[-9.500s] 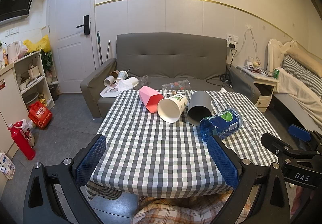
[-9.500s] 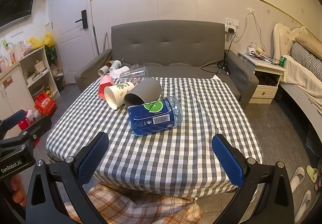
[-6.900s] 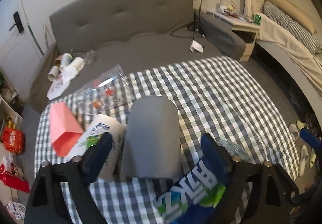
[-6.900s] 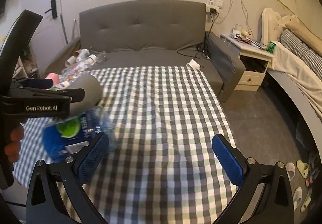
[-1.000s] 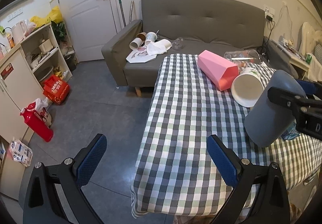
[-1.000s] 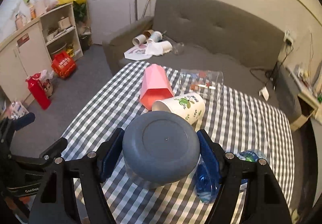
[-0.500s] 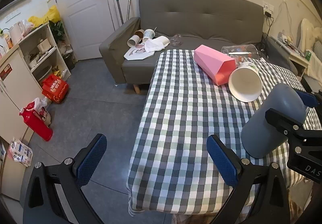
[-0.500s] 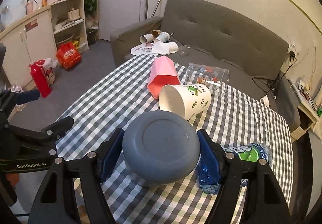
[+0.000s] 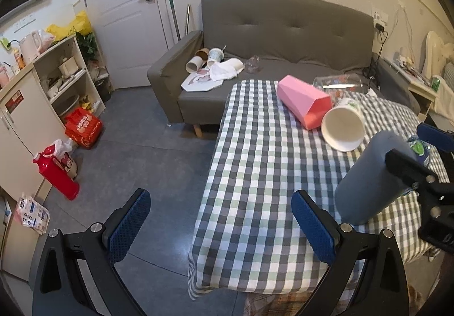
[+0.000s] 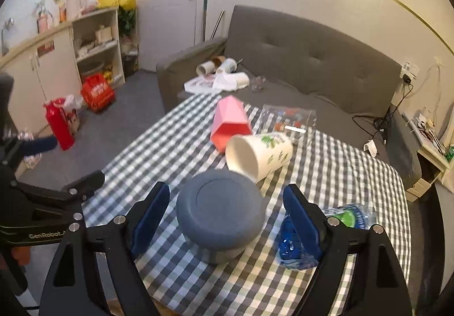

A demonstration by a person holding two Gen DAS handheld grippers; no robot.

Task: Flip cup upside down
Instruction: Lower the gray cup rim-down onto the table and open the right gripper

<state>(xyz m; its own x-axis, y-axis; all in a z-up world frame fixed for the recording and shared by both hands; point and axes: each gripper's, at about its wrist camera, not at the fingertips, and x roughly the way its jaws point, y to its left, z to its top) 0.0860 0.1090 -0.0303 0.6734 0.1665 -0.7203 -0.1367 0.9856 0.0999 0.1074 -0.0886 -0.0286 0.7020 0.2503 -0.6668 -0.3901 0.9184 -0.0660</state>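
Observation:
The grey cup (image 10: pixel 221 212) stands upside down on the checked tablecloth (image 10: pixel 170 145), base up. My right gripper (image 10: pixel 225 216) is open, with a blue pad on either side of the cup and a gap on both sides. In the left wrist view the grey cup (image 9: pixel 369 179) shows at the right with the right gripper's black frame beside it. My left gripper (image 9: pixel 220 221) is open and empty over the table's left front edge.
A pink cup (image 10: pixel 229 123), a white paper cup (image 10: pixel 256 154) and a clear glass (image 10: pixel 289 123) lie on their sides behind the grey cup. A blue bottle (image 10: pixel 317 236) lies to its right. A grey sofa (image 9: pixel 283 40) stands beyond the table.
My right gripper has opened and let go of the grey cup, which now rests base up on the cloth. The left gripper has stayed open and drifted slightly.

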